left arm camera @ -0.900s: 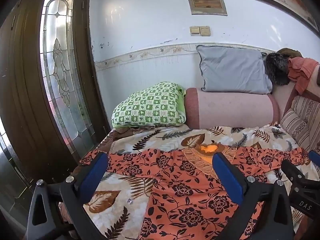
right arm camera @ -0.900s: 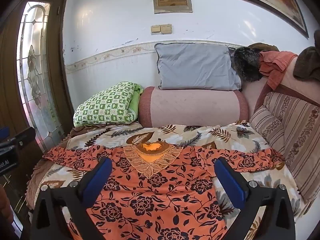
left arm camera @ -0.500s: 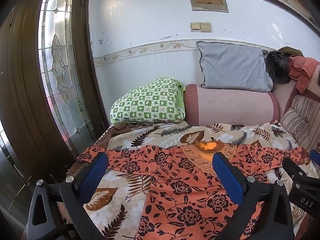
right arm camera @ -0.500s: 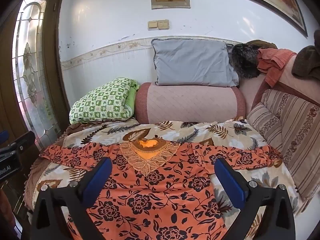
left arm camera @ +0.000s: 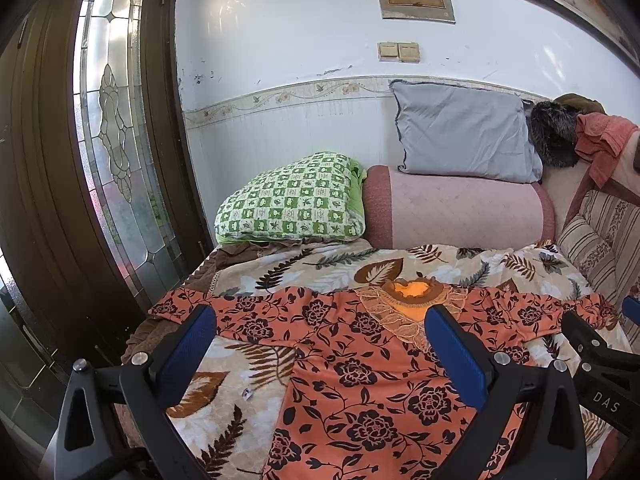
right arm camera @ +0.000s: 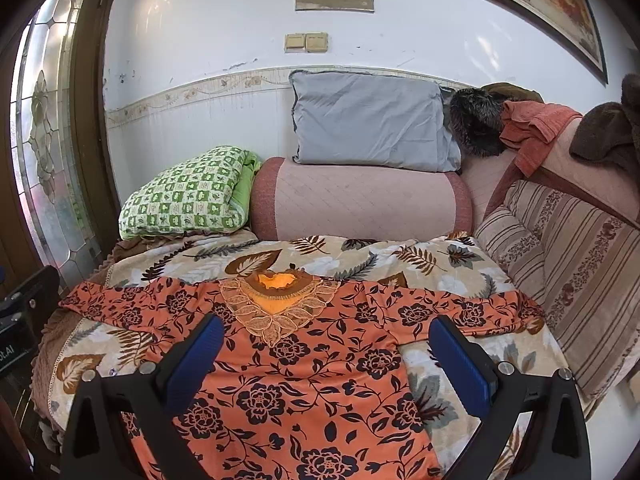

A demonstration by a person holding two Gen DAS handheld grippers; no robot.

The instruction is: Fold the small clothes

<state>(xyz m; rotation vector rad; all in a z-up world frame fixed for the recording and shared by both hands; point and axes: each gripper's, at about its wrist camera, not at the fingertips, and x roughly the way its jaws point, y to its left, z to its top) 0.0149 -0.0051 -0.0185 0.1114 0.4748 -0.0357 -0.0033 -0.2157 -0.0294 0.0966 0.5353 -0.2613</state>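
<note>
An orange long-sleeved top with black flowers (left arm camera: 360, 364) lies flat and spread out on a leaf-print blanket (left arm camera: 320, 268), sleeves out to both sides, lace collar (right arm camera: 276, 300) toward the wall. It also shows in the right wrist view (right arm camera: 304, 384). My left gripper (left arm camera: 320, 320) is open and empty, held above the top's left half. My right gripper (right arm camera: 326, 330) is open and empty, above the top's chest. The right gripper's side shows at the left wrist view's right edge (left arm camera: 596, 364).
A green checked pillow (left arm camera: 292, 200), a pink bolster (left arm camera: 456, 208) and a grey pillow (left arm camera: 464, 136) line the wall. A striped sofa back (right arm camera: 572, 264) with draped clothes (right arm camera: 532, 128) bounds the right. A wooden door with glass (left arm camera: 112, 152) stands left.
Both grippers have pulled back and risen a little, so the top sits lower and farther in both views. Both stay open. The top has not moved.
</note>
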